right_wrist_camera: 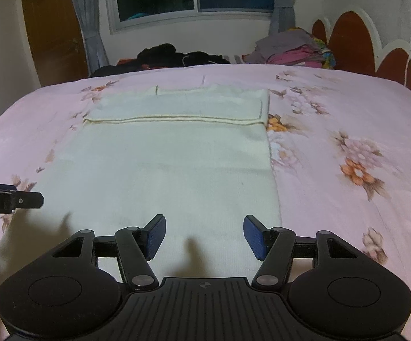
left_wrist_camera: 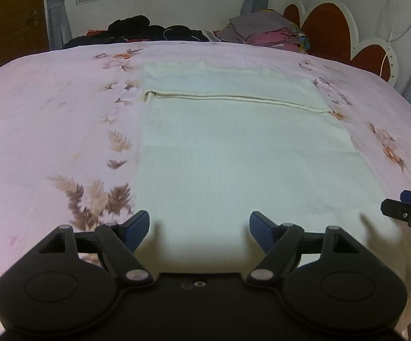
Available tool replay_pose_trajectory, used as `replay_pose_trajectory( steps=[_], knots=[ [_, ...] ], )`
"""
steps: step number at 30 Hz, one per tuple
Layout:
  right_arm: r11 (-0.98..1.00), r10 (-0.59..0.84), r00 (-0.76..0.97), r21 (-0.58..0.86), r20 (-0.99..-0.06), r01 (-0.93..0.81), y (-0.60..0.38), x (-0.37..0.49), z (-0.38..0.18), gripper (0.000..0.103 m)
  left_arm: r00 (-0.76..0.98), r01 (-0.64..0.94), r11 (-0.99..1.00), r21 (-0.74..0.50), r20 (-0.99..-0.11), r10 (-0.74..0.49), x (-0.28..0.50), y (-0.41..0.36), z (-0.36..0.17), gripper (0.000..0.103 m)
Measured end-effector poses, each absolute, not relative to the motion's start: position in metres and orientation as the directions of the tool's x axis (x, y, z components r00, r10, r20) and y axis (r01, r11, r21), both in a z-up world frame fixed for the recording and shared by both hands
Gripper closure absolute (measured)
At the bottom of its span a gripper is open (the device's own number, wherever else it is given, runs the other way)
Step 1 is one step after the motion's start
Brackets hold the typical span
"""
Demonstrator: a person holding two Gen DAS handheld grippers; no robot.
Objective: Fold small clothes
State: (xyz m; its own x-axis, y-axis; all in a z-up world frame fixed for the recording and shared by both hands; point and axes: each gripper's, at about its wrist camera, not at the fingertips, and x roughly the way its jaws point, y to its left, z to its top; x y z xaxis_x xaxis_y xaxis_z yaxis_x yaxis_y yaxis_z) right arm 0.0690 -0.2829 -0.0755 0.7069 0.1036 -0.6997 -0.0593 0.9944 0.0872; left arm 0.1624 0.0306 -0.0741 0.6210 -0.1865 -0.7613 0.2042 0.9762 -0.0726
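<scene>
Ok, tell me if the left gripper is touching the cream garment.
Cannot tell. In the left wrist view the left gripper hangs open over the cream garment, holding nothing, but neither view shows contact or a gap plainly.

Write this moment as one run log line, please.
left gripper: open, empty | right gripper: open, empty | cream garment: flat on floral bedsheet

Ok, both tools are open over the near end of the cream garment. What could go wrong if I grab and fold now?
1. The left tool and right tool sit over the flat near end of the cream garment; pinching there may also catch the floral bedsheet.
2. The far end is already folded over; tugging could drag it open.
3. Uneven grips may skew the fold.
</scene>
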Motion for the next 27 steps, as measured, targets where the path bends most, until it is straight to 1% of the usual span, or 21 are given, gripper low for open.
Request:
replay_pose_trajectory(
  steps=[4,14,18,27],
  knots=[
    [0.996,0.083,0.703,0.074,-0.706,-0.043,-0.286,0.050,-0.077,0.043,0.628,0.207,0.977,-0.051,-0.759,-0.172,0.146,0.033,-0.075,0.026],
    [0.998,0.033,0.681,0.062,-0.732,0.018,-0.310,0.006,-0.086,0.043,0.613,0.159,0.984,-0.083,-0.773,-0.164,0.108,0.062,-0.086,0.026],
    [0.996,0.035,0.666,0.081,-0.745,0.038,-0.316,-0.008,-0.091,0.043,0.586,0.131,0.985,-0.112,-0.793,-0.168,0.095,0.078,-0.093,0.027],
    [0.993,0.045,0.638,0.104,-0.768,0.056,-0.320,-0.024,-0.102,0.044,0.565,0.068,0.989,-0.132,-0.812,-0.147,0.071,0.105,-0.106,0.027]
  ],
)
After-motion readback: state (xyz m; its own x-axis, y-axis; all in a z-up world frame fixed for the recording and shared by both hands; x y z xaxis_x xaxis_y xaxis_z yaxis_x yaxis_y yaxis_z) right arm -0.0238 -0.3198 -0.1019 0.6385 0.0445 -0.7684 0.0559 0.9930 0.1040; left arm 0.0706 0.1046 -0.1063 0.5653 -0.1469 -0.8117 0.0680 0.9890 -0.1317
